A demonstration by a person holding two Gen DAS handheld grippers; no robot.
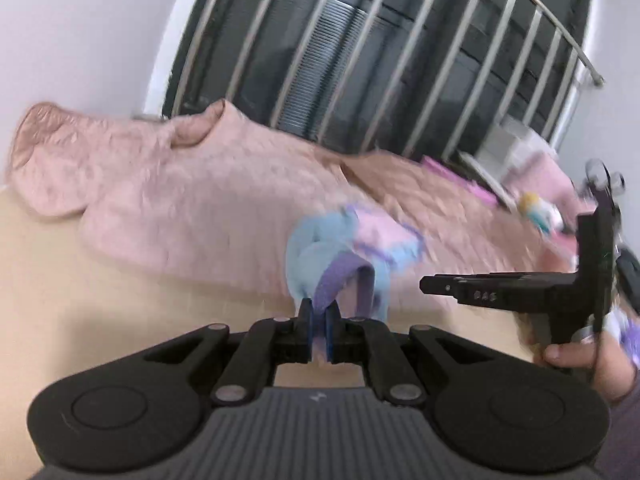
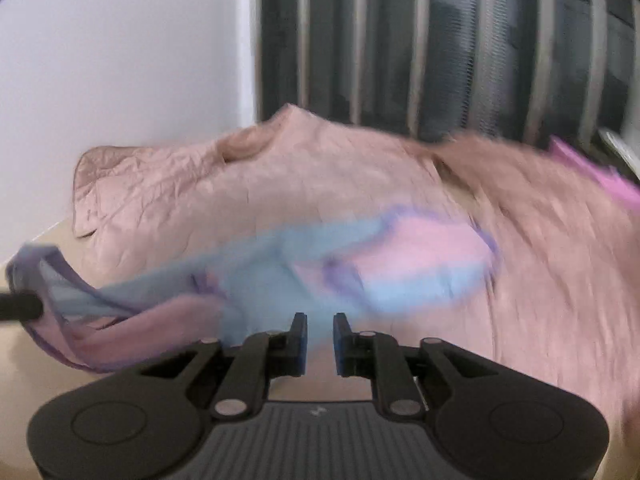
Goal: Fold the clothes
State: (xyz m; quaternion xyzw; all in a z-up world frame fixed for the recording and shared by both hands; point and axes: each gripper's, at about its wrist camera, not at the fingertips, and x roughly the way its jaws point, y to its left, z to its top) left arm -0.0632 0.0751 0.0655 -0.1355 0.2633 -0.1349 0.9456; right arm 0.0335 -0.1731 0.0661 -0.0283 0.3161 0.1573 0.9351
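Clamped between the left gripper pads is one small garment, pale blue and pink with purple trim, stretching ahead over one crumpled pink quilt. Right gripper stands slightly apart, empty, the garment just beyond it.

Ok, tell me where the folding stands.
Done: nothing looks folded. In hand: the left gripper is shut on a purple edge of the small blue and pink garment, which stretches crumpled across the pink quilt. The right gripper stands open, gripping nothing. Left: spreading it flat and every fold.
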